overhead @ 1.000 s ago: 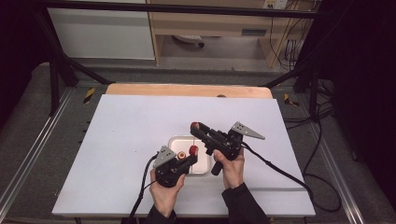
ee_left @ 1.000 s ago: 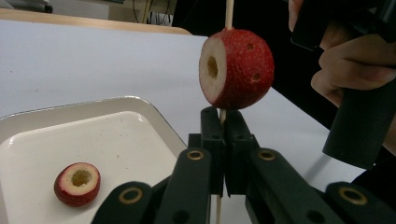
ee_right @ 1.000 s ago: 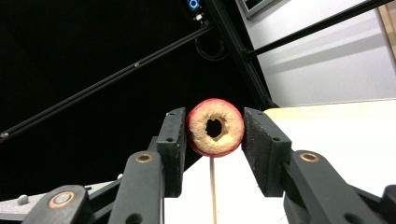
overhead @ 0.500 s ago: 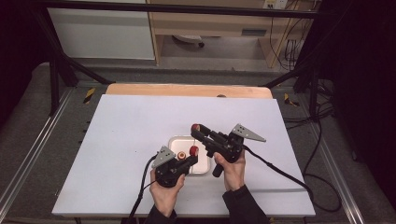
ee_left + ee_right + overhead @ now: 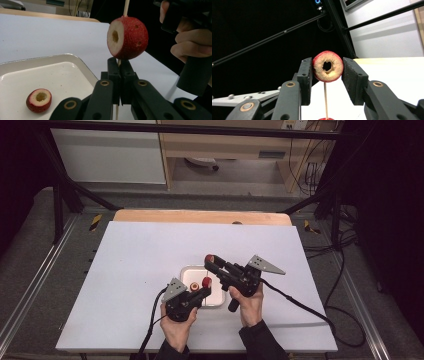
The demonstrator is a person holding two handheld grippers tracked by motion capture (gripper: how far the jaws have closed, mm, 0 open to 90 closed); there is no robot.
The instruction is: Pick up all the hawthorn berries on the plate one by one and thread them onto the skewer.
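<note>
Fruit (image 5: 327, 66) (cored) — between hand-held gripper (image 5: 327, 75) jaws

White tray (image 5: 188, 272) lies on the table; left gripper (image 5: 205, 283) at its near edge, right gripper (image 5: 209, 259) raised over its far-right corner, gripping a red fruit (image 5: 209, 258)

I see a white table (image 5: 125, 285) with a bare wooden strip (image 5: 200, 216) along its far edge. One white tray (image 5: 189, 272) lies flat on it, just ahead of my left gripper (image 5: 204, 285) and below the jaws of my right gripper (image 5: 210, 261). From the left gripper view, a cored red fruit slice (image 5: 39, 100) rests in the tray, left of the jaws. Cables (image 5: 295, 301) trail across the near side of the table behind both grippers.
</note>
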